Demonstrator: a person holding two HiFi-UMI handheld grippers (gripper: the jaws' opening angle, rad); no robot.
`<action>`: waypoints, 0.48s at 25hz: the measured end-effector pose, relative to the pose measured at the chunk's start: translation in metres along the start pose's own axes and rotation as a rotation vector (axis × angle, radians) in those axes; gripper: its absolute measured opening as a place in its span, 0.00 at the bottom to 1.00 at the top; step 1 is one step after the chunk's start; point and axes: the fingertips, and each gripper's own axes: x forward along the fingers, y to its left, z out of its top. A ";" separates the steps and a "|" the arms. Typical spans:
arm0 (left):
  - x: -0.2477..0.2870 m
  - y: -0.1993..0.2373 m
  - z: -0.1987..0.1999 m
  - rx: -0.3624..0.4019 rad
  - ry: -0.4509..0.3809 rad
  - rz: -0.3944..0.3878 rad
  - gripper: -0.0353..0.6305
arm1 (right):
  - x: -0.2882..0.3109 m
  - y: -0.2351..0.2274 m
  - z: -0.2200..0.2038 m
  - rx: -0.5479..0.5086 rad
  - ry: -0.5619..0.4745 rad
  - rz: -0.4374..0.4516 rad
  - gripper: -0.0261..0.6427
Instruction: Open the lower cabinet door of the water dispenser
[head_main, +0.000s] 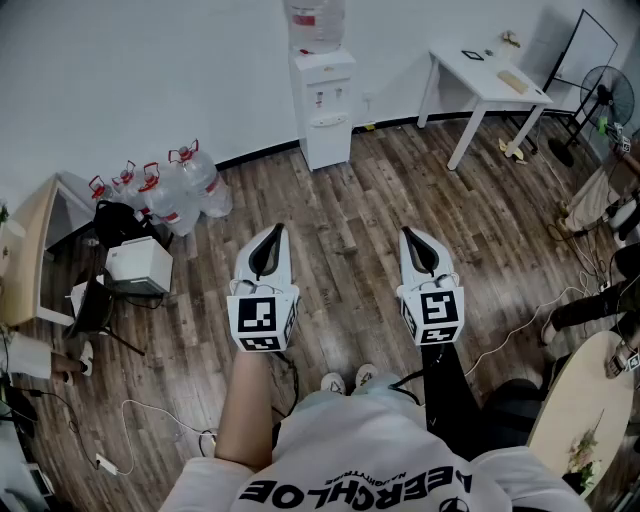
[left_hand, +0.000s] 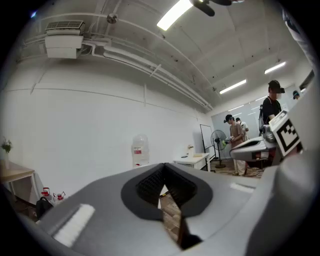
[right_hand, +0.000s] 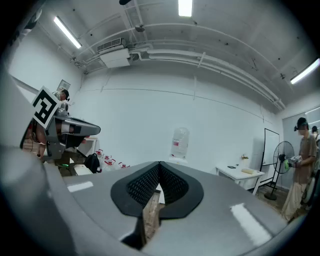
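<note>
Well short of dispenser (head_main: 325, 105), left gripper (head_main: 274, 230) and right gripper (head_main: 409, 233) are pressing empty jaws together; only gripper views are showing bystanders (left_hand: 272, 117), while hiding door (head_main: 327, 148).

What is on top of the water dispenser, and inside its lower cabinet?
A clear water bottle with a red label stands on the water dispenser. The lower cabinet door is shut, hiding the inside.

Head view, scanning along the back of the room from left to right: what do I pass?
water bottles → water dispenser → white table → standing fan
</note>
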 end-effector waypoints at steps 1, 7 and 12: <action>-0.001 -0.001 0.000 -0.002 0.001 0.000 0.14 | -0.001 0.000 -0.001 0.001 0.002 0.000 0.04; -0.005 0.007 0.001 -0.005 -0.005 0.004 0.14 | 0.001 0.008 0.001 -0.003 0.002 0.002 0.04; -0.012 0.017 0.000 -0.008 0.007 0.021 0.14 | 0.003 0.013 -0.001 0.004 0.007 -0.006 0.04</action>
